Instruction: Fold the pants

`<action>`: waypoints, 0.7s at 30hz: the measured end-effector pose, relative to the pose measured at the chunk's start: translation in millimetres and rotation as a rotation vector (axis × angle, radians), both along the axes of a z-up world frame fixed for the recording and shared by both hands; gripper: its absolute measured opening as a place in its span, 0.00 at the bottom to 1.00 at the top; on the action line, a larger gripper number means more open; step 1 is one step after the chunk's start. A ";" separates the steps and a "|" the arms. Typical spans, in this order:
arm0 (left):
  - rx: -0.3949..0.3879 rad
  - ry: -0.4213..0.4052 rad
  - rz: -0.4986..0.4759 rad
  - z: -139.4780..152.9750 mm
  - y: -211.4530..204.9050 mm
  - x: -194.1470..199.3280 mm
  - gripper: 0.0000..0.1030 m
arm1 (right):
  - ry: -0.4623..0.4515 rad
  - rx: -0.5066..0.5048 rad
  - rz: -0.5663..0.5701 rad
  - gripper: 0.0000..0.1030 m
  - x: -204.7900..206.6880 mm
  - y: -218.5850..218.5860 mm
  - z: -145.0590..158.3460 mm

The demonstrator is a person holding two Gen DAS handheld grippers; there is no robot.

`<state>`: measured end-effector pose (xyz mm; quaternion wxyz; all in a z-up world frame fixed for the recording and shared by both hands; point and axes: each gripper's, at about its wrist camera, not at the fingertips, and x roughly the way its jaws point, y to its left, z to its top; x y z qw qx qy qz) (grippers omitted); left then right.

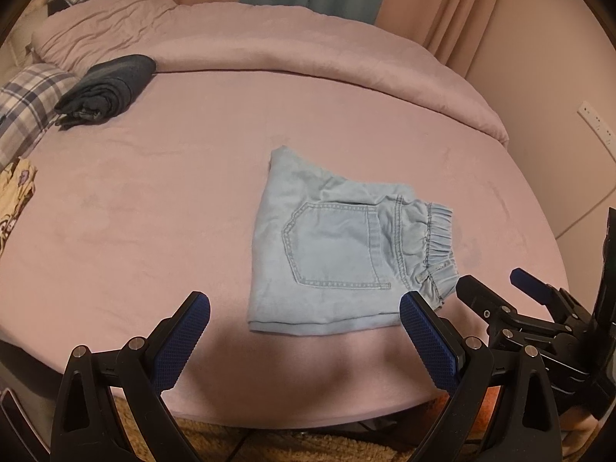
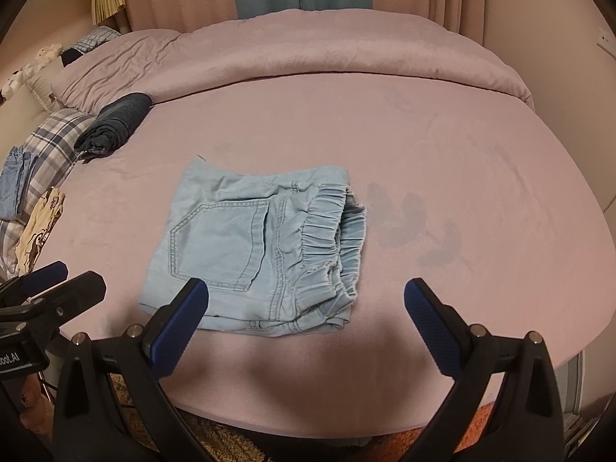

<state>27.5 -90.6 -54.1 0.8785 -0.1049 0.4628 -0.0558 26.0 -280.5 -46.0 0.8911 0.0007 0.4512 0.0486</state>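
We saw a bed [image 2: 442, 146] with a pink sheet. On it lay folded light-blue pants [image 2: 254, 246], a rolled dark garment [image 2: 115, 123], a plaid pillow [image 1: 27, 104] and a bunched pink duvet [image 2: 308, 46].

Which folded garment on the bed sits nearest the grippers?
The light blue pants, back pocket up, just ahead of both open grippers; the dark folded garment lies far back by the plaid pillow.

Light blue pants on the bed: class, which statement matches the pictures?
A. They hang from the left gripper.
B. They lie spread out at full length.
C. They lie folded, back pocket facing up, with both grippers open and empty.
C: the light blue pants lie folded on the bed, back pocket up, and neither the left gripper nor the right gripper holds anything.
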 end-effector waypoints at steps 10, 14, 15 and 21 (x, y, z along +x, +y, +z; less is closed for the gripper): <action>0.016 -0.003 0.001 -0.2 -1.2 -0.7 0.96 | 0.007 -0.005 0.006 0.99 3.0 -4.2 -2.5; 0.014 -0.004 -0.003 -0.2 -1.3 -0.6 0.96 | 0.007 -0.005 0.006 0.99 3.1 -4.3 -2.5; 0.016 -0.004 -0.004 -0.1 -1.6 -0.8 0.96 | 0.007 -0.005 0.006 0.99 3.0 -4.1 -2.6; 0.029 -0.004 -0.001 -0.9 -2.7 -1.0 0.96 | 0.007 -0.006 0.005 0.99 3.3 -4.4 -2.3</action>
